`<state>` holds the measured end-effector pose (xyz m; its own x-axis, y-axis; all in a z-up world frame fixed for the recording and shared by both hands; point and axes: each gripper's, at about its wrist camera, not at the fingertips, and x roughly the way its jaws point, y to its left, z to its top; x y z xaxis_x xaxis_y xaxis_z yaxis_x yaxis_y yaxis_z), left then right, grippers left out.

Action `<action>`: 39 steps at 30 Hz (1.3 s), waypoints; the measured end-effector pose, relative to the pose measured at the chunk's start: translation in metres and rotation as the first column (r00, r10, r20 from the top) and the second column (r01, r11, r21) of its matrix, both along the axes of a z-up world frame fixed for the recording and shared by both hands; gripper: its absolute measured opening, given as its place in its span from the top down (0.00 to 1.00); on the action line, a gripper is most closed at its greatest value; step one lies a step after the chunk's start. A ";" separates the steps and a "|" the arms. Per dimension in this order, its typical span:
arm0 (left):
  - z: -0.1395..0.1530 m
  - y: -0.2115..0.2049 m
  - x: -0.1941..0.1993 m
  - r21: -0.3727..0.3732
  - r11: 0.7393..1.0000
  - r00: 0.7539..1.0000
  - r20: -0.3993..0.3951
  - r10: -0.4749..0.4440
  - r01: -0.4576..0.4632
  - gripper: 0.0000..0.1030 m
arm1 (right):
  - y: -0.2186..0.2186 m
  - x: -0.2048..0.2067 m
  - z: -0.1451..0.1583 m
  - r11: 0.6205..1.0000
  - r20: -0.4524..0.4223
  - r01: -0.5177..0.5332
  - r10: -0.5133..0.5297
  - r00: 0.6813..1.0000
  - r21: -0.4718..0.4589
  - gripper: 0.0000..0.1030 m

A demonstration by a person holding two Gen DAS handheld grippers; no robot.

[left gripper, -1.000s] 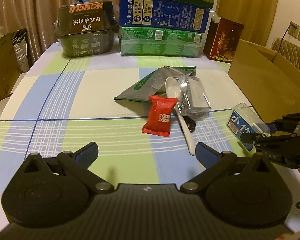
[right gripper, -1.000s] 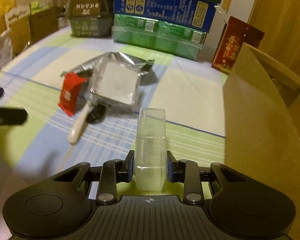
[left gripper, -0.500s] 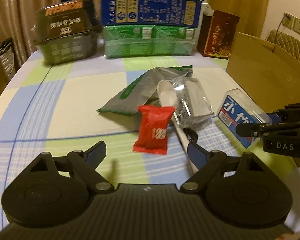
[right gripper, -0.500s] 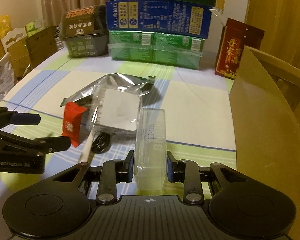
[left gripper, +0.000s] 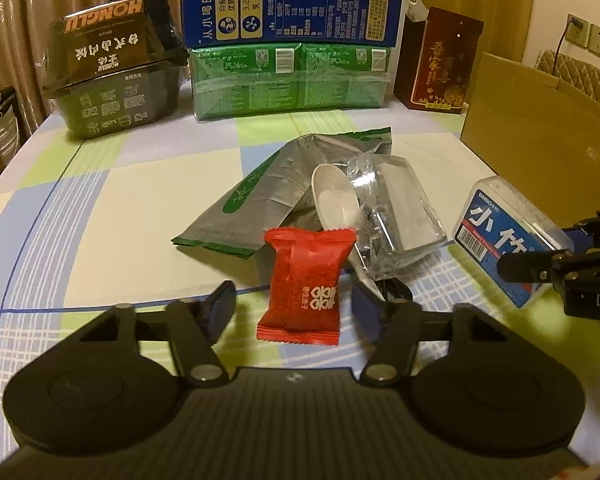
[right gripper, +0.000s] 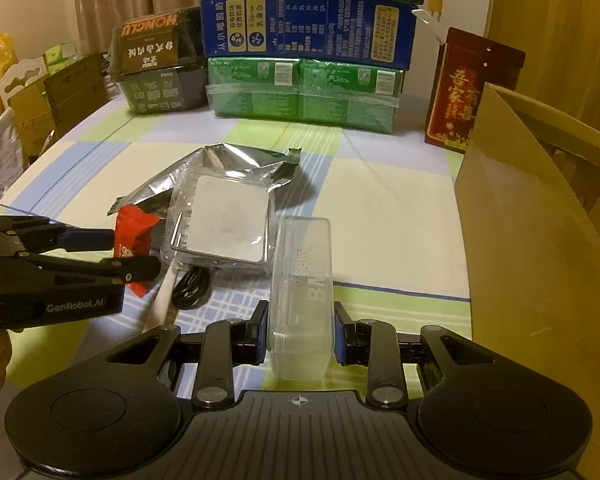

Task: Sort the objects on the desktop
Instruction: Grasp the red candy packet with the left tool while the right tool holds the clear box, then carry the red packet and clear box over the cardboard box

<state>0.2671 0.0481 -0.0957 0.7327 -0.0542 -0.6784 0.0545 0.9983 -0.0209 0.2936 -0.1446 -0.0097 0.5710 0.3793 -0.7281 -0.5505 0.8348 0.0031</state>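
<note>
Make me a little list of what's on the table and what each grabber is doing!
left gripper: jaws closing around the red candy packet, pads not yet pressing on it
right gripper: shut on the clear plastic box
middle of table: silver foil bag, white spoon, clear wrapped pack, black cable
back of table: blue carton stacked on green cartons, black meal box, red box
right side: open cardboard box
surface: checked tablecloth

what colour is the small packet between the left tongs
Red with white print, clearest in the left wrist view: small packet.
</note>
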 end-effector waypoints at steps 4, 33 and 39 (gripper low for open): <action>0.000 0.000 0.000 -0.011 1.000 1.000 0.005 -0.008 0.008 0.63 | 0.002 -0.001 -0.001 1.000 0.000 -0.008 0.008 1.000 -0.003 0.73; 0.077 -0.060 -0.131 -0.046 0.999 1.000 -0.016 0.009 -0.010 0.76 | -0.072 -0.116 0.067 0.986 0.052 0.073 -0.082 0.995 0.149 0.73; 0.103 -0.089 -0.161 -0.065 0.998 1.000 -0.001 0.011 -0.011 0.76 | -0.098 -0.142 0.099 0.979 0.063 0.096 -0.108 0.992 0.177 0.73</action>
